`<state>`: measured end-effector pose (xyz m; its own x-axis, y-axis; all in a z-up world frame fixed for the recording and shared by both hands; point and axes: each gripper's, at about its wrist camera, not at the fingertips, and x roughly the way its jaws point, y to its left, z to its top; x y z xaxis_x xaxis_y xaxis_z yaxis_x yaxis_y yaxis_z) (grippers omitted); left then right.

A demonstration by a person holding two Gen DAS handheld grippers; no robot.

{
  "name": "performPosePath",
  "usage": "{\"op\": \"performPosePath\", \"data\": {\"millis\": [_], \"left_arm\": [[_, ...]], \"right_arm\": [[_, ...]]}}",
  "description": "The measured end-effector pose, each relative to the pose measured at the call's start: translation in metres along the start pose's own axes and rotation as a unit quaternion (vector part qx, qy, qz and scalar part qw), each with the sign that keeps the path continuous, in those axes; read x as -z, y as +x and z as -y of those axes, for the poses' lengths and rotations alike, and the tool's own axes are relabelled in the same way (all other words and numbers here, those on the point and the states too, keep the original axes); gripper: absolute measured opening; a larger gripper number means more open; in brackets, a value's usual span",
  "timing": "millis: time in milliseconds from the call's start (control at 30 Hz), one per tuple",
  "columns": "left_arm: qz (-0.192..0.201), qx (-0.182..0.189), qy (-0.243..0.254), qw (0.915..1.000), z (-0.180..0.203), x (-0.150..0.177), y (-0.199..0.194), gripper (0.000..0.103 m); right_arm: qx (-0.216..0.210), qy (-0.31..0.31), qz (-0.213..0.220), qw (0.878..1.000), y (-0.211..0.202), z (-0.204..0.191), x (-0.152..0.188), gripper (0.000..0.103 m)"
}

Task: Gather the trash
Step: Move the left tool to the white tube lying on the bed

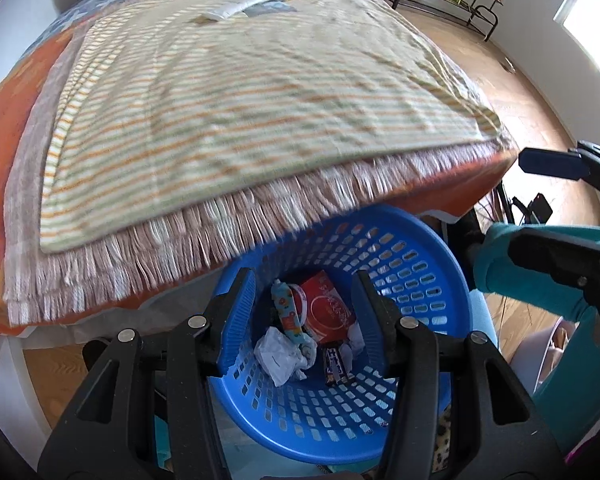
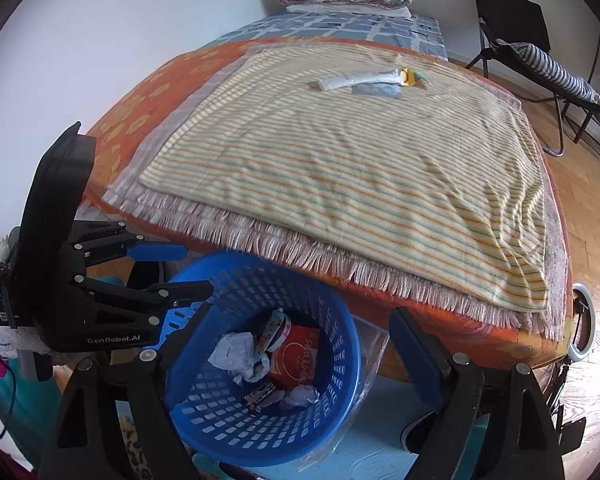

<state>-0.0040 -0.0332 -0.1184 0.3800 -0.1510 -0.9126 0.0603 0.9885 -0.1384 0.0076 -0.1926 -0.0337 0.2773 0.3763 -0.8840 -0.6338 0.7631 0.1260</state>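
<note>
Below the foot of the bed stands the blue basket (image 1: pixel 404 264), and you hold both grippers over it. Inside it lies the collected trash: a red box (image 1: pixel 329 312) with a white circle print, tilted against the far wall; a long printed wrapper (image 1: pixel 288 312) with small flowers, just beside the box on its left; a crumpled white paper (image 1: pixel 278 354) in front; a dark candy-bar wrapper (image 1: pixel 335 365) on the bottom; and one smaller white paper ball (image 2: pixel 300 396) near the box.

Your left gripper (image 1: pixel 304 316) has its jaws partly apart, and nothing is between them; you only see the trash through the gap. Your right gripper (image 2: pixel 300 336) has its jaws wide apart, also with nothing between them.

On the striped blanket (image 2: pixel 340 160), far from the basket, more trash lies near the far edge: a white tube (image 2: pixel 360 79) with a yellow-orange end, touching a small grey-blue flat packet (image 2: pixel 378 91). A colourful scrap just beside the tube's yellow end is too small to tell what it is.
</note>
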Motion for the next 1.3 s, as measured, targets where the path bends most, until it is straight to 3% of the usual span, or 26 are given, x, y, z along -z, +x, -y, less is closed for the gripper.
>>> {"op": "performPosePath", "data": {"millis": [300,533,700,1033,1300], "left_arm": [[0.023,-0.006,0.002,0.9997,-0.008,-0.032,-0.013,0.051],[0.032,-0.010,0.004,0.9994,-0.014,-0.057,-0.015,0.051],[0.037,-0.010,0.000,0.9993,-0.019,-0.076,-0.015,0.051],[0.071,-0.022,0.011,0.9972,-0.028,-0.141,-0.017,0.051],[0.090,-0.026,0.013,0.9955,-0.033,-0.189,-0.008,0.051]], "right_arm": [[0.012,0.020,0.014,1.000,-0.009,0.017,-0.027,0.090],[-0.004,0.051,0.018,0.999,-0.011,0.035,-0.045,0.091],[0.003,0.041,0.037,0.998,-0.017,0.038,-0.059,0.091],[0.022,0.046,0.076,0.996,-0.019,0.063,-0.091,0.091],[0.015,0.087,0.067,0.994,-0.002,0.091,-0.106,0.091]]}}
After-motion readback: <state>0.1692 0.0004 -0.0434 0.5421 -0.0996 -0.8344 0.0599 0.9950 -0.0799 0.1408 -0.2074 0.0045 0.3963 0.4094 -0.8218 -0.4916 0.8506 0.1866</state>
